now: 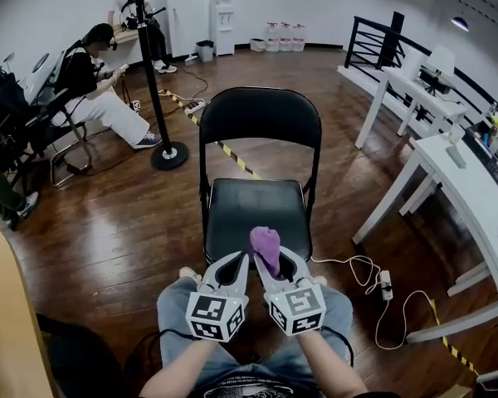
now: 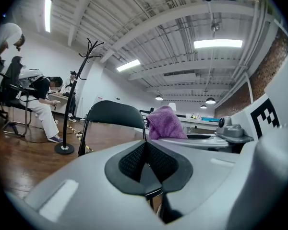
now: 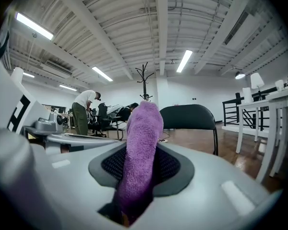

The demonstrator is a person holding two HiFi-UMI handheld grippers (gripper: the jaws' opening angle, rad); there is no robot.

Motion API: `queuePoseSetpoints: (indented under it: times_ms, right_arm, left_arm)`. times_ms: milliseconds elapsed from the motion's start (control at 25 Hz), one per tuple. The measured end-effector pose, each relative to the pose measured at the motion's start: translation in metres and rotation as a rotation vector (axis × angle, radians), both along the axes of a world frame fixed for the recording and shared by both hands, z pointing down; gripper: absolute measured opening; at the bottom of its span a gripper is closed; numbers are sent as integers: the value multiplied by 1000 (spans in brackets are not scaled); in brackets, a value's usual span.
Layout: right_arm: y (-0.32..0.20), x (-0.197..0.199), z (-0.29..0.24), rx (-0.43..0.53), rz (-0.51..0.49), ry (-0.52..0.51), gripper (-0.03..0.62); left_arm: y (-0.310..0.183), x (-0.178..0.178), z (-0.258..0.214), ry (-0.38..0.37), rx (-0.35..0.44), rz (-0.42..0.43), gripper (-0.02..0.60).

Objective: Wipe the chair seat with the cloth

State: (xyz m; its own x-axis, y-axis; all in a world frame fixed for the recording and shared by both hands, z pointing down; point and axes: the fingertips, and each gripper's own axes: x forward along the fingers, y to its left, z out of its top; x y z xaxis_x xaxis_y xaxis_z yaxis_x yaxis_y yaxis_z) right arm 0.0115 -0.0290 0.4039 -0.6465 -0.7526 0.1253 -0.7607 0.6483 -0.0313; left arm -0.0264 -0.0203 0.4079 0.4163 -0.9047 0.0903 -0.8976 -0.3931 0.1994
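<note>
Cloth (image 1: 266, 245) stands clamped in the right gripper (image 1: 275, 260), near the chair seat (image 1: 251, 210).

The dark wooden floor (image 1: 108, 247) carries a black folding chair (image 1: 260, 123) at the middle. Left of it stands a coat stand's round base (image 1: 169, 156). Yellow-black striped tape (image 1: 232, 157) runs across the boards behind the chair. Near right, a white power strip (image 1: 385, 283) lies with its looped cable (image 1: 353, 265), beside the legs of a white tabletop (image 1: 473, 191).
</note>
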Motion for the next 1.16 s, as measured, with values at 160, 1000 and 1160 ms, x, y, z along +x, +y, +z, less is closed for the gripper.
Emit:
queuePoseSetpoints:
  times_ms: [160,1000,1160]
  right_arm:
    - [22,-5,-5,-6,-2,-11,118]
    - [47,23,-13,14,43,-34,118]
    - [46,26,-8,7,43,-36,118]
  left_arm:
    - [20,-3,-5,6,2,-9,5]
    - [39,18,-16,-3,22,-10,5]
    - [39,20,-10,-6,15,-12,5]
